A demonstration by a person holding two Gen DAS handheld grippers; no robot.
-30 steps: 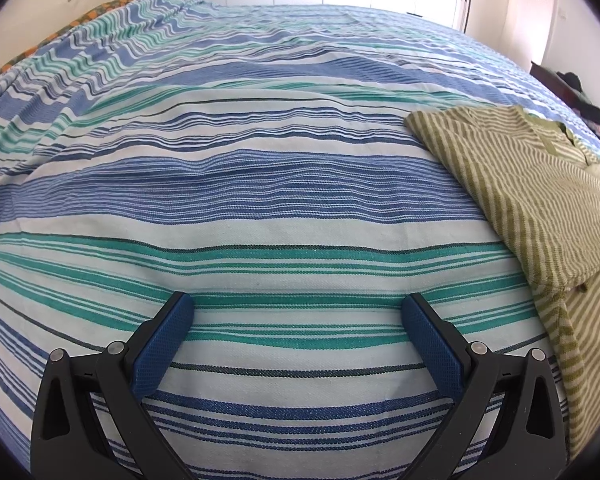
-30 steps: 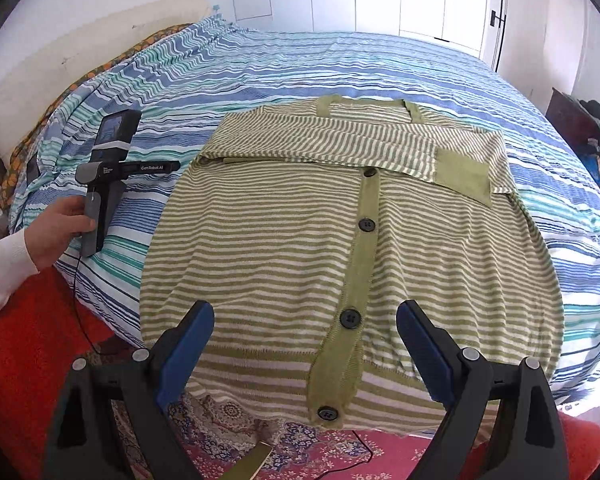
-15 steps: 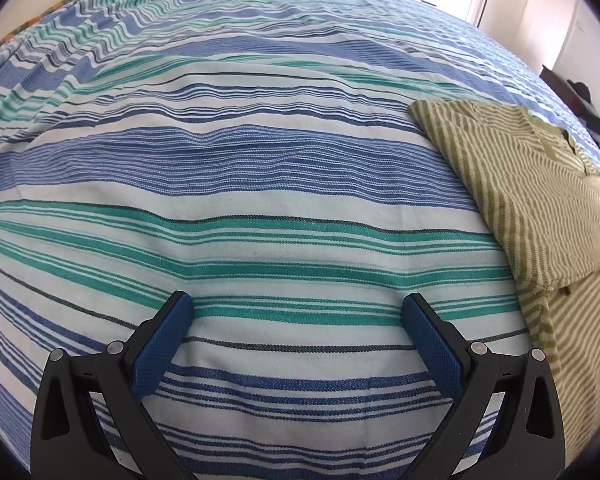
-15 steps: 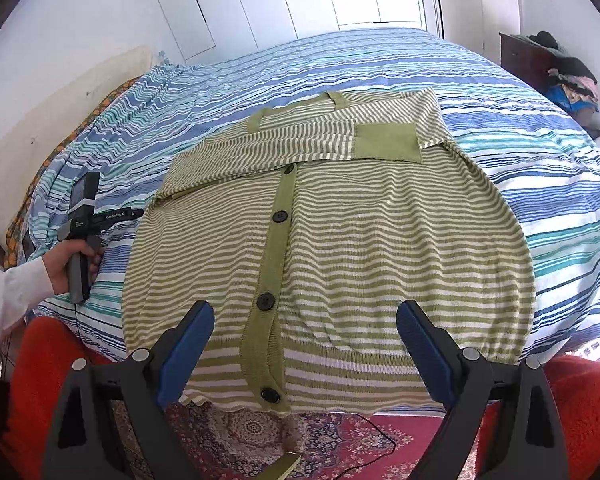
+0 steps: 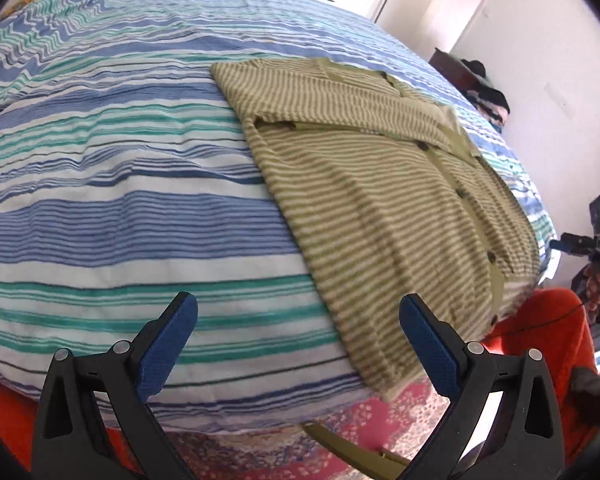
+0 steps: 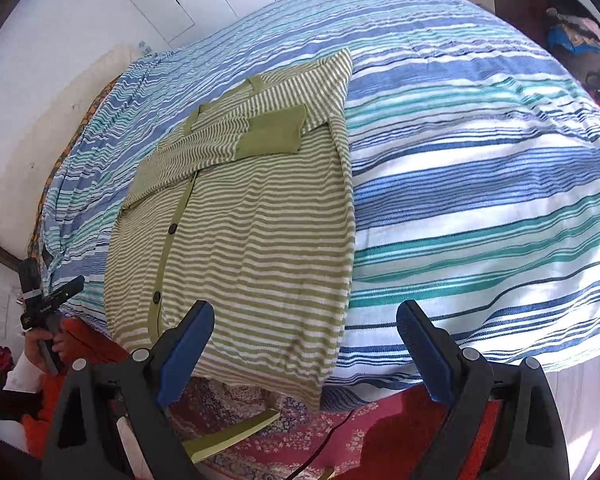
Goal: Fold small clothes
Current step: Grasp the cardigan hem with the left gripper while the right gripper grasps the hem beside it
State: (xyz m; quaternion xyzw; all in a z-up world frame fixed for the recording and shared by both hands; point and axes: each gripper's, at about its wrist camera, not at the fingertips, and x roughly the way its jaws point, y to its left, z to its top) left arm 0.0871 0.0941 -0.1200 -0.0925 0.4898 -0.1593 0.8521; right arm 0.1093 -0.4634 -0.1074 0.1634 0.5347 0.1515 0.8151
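Observation:
A green-and-white striped cardigan (image 5: 384,196) (image 6: 252,232) lies buttoned on the striped bedspread (image 5: 120,208) (image 6: 480,184), both sleeves folded across its chest, its hem hanging over the near bed edge. My left gripper (image 5: 298,338) is open and empty, hovering off the bed edge just left of the cardigan's lower left corner. My right gripper (image 6: 305,350) is open and empty too, above the hem by the cardigan's right side edge. The left gripper (image 6: 48,304) also shows far left in the right wrist view, held by a hand, and the right gripper (image 5: 592,240) at the far right of the left wrist view.
A red patterned rug (image 6: 260,412) (image 5: 400,420) covers the floor below the bed edge. An orange-red cloth (image 5: 548,328) sits by the person. A pile of clothes on dark furniture (image 6: 572,32) stands beyond the bed. A pillow (image 6: 32,168) lies at the bed's left.
Both grippers swung sideways. The left view now takes in the cardigan and the bed edge; the right view shifted right, so the cardigan sits left of centre. Both stayed open.

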